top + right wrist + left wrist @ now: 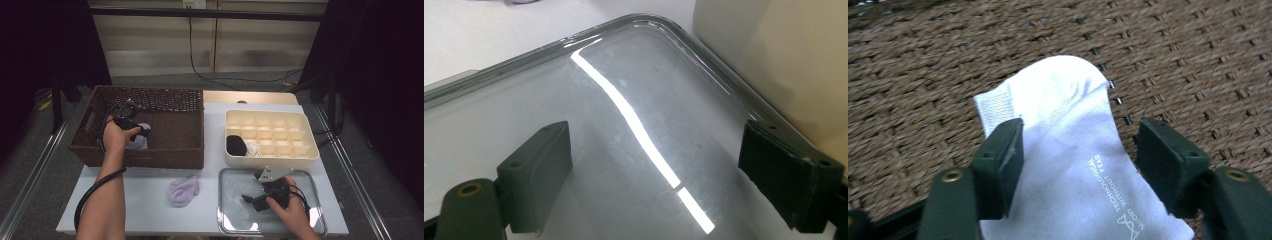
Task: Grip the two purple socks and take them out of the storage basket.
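Observation:
A white sock point(1063, 110) with small printed lettering lies on the woven floor of the brown wicker basket point(185, 150). My left gripper point(1080, 150) reaches down into the basket, one jaw on each side of the sock. The left pad lies at the sock's edge and a narrow gap shows at the right pad. In the high view this gripper point(141, 134) sits over the sock point(140, 143) at the basket's left. My right gripper point(656, 160) hovers open over the shiny metal tray point(624, 80) with nothing between its jaws, near the tray's middle point(252, 200).
A lilac sock point(183, 190) lies on the white table in front of the basket. A cream compartment box point(272, 157) stands behind the tray point(235, 220), with a black sock point(236, 145) and a white one point(253, 148) in its front left cells.

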